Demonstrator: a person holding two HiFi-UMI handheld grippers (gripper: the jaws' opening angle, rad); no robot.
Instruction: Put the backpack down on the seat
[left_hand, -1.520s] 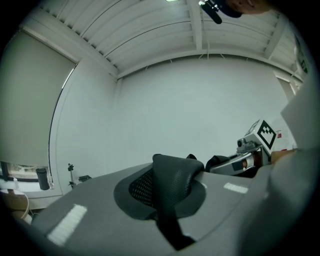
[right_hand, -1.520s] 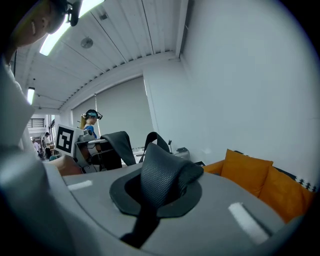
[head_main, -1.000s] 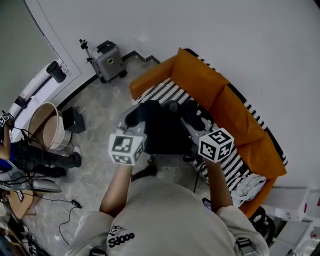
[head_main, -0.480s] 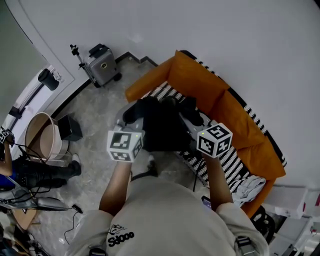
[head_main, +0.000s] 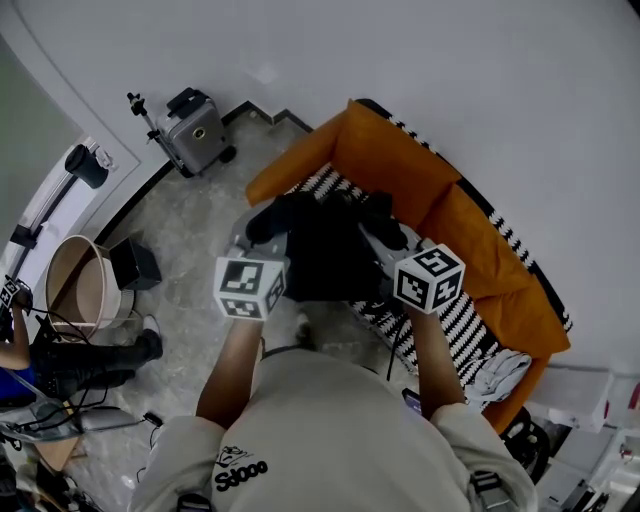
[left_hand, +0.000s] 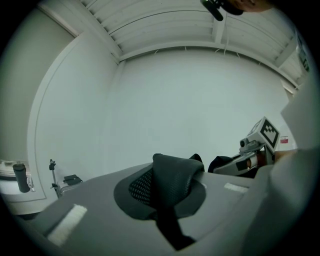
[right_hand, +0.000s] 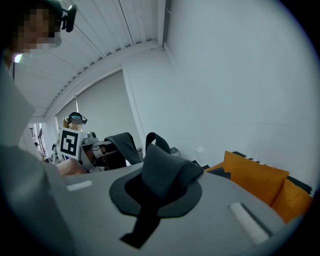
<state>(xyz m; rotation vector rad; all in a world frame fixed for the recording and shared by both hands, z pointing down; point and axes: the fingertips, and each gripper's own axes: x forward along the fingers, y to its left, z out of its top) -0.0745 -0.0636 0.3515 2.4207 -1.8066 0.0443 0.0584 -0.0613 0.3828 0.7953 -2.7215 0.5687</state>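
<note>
A black backpack (head_main: 325, 250) hangs in the air between my two grippers, over the floor in front of the orange sofa (head_main: 400, 165). My left gripper (head_main: 258, 235) is shut on one padded mesh shoulder strap (left_hand: 172, 182). My right gripper (head_main: 388, 240) is shut on the other strap (right_hand: 160, 180). Each strap bulges out past the closed jaws in its own gripper view. The sofa's seat (head_main: 465, 325) has a black-and-white striped cover and lies just beyond and to the right of the backpack. The pack's lower part is hidden behind my arms.
A grey wheeled case with a stand (head_main: 195, 128) sits by the far wall. A round tub (head_main: 85, 280) and a black box (head_main: 133, 263) stand at left, with cables and a person's legs (head_main: 90, 355) nearby. A pale cloth (head_main: 495, 372) lies on the sofa's right end.
The backpack and both grippers have edged slightly closer to the sofa, and the view has swung a little. Both grips on the straps stay the same.
</note>
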